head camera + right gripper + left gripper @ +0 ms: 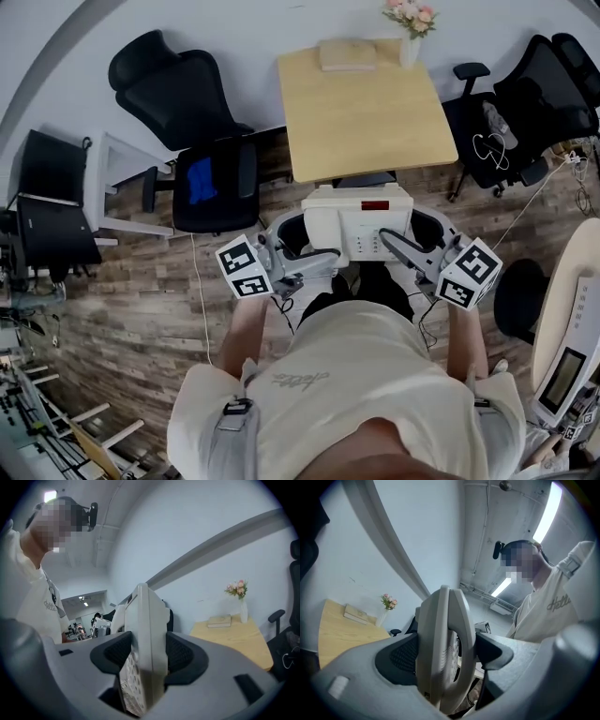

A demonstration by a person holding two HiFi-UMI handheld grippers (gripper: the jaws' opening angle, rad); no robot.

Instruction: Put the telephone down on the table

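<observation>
A cream desk telephone [356,221] with a red display hangs in the air just before the near edge of the light wooden table [366,117]. My left gripper [321,262] is shut on its left side, where the handset [443,648] fills the gap between the dark pads. My right gripper [392,246] is shut on the telephone's [145,653] right edge, keypad side showing. Both grippers hold it level at chest height, apart from the table top.
On the table's far edge lie a book [347,54] and a vase of pink flowers [410,26]. Black office chairs stand left [192,122] and right [520,103] of the table. A white round table [572,328] with devices is at my right. Wooden floor below.
</observation>
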